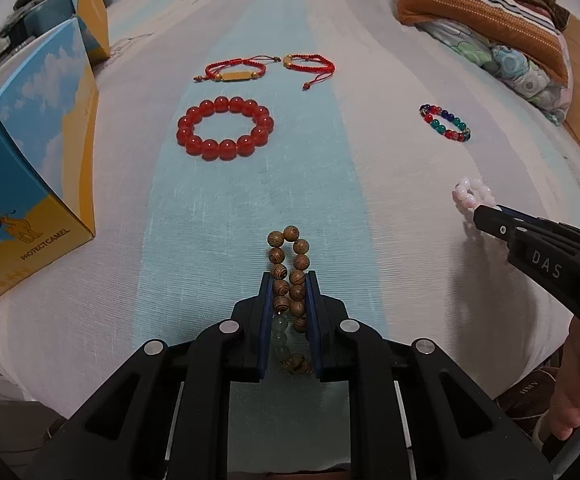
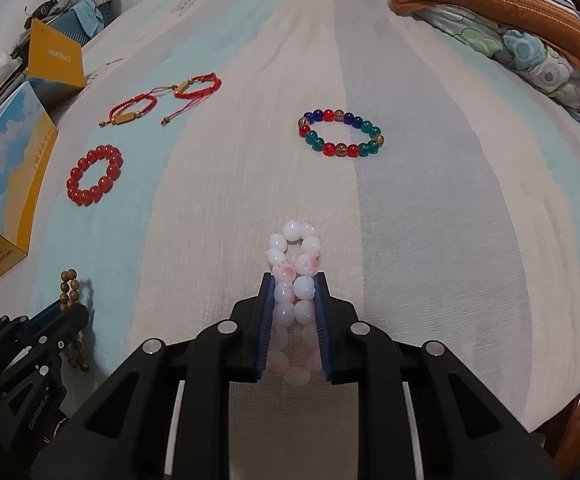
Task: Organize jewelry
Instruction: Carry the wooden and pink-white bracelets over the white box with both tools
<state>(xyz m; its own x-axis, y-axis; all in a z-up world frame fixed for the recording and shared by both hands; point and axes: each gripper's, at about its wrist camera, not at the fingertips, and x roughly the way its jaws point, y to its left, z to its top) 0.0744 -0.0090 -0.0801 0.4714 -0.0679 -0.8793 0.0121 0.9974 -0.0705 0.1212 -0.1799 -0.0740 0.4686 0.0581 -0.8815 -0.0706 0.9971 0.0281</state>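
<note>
The left gripper [image 1: 288, 280] has its two blue-padded fingers [image 1: 266, 300] drawn in narrow around a wooden bead bracelet [image 1: 290, 264], which is squeezed into a long, flattened loop between the pads; its brown grained beads stick out past the fingertips, and a few pale green beads and a dark carved bead lie farther back between the fingers. The right gripper [image 2: 294, 280] is in the same posture, its fingers [image 2: 322, 304] pressed against both sides of a white and pink bead bracelet [image 2: 294, 264], folded into two parallel rows with the loop's end poking out ahead of the tips. Both grippers are over a bed covered by a white and light blue striped sheet [image 1: 410, 200]. Ahead of the left gripper, a red bead bracelet [image 1: 225, 128] lies flat as an open ring on a blue stripe, and beyond it two red cord bracelets [image 1: 267, 69] with tan bar beads lie side by side, their ends nearly meeting. A multicoloured glass bead bracelet [image 2: 341, 133] of blue, red, teal and amber beads lies flat ahead of the right gripper, well apart from the red pieces. A blue and yellow cardboard box [image 1: 29, 160] printed with a camel stands at the left edge of the bed, and folded quilts [image 1: 490, 20] are piled at the far right.
</note>
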